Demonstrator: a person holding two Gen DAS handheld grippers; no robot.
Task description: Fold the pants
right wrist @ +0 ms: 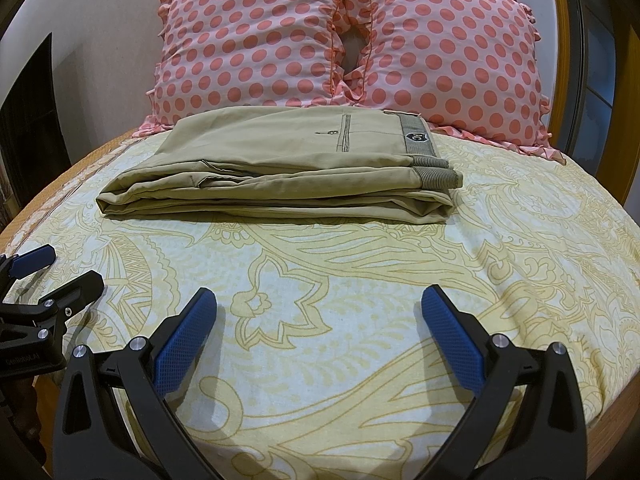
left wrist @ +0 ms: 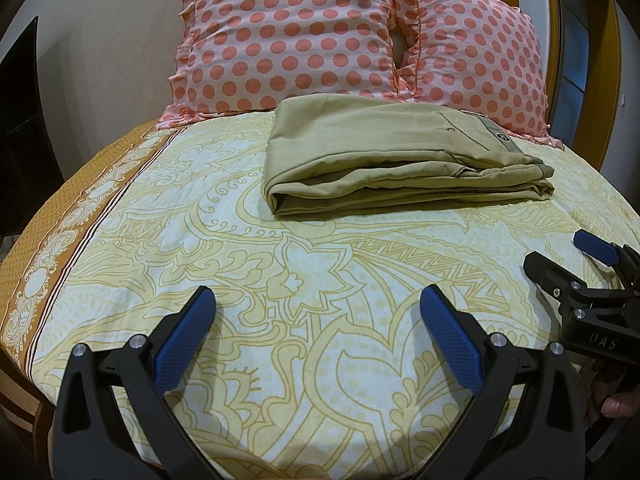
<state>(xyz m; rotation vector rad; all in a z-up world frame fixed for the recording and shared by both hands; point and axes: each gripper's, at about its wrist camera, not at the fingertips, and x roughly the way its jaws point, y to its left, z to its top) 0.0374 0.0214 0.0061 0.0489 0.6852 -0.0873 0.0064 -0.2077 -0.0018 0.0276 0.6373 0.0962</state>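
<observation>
Khaki pants (left wrist: pixel 392 156) lie folded in a flat rectangle on the bed, just in front of the pillows; they also show in the right wrist view (right wrist: pixel 280 164), waistband with a grey label to the right. My left gripper (left wrist: pixel 318 300) is open and empty, hovering over the bedsheet well short of the pants. My right gripper (right wrist: pixel 320 300) is open and empty too, also back from the pants. The right gripper shows at the right edge of the left wrist view (left wrist: pixel 560 256), and the left gripper at the left edge of the right wrist view (right wrist: pixel 64 268).
Two pink polka-dot pillows (left wrist: pixel 304 32) (right wrist: pixel 448 56) lean at the head of the bed behind the pants. The yellow patterned bedsheet (left wrist: pixel 280 264) (right wrist: pixel 360 280) has an orange border on the left. A dark screen (left wrist: pixel 20 128) stands left; a wooden frame (right wrist: pixel 560 40) right.
</observation>
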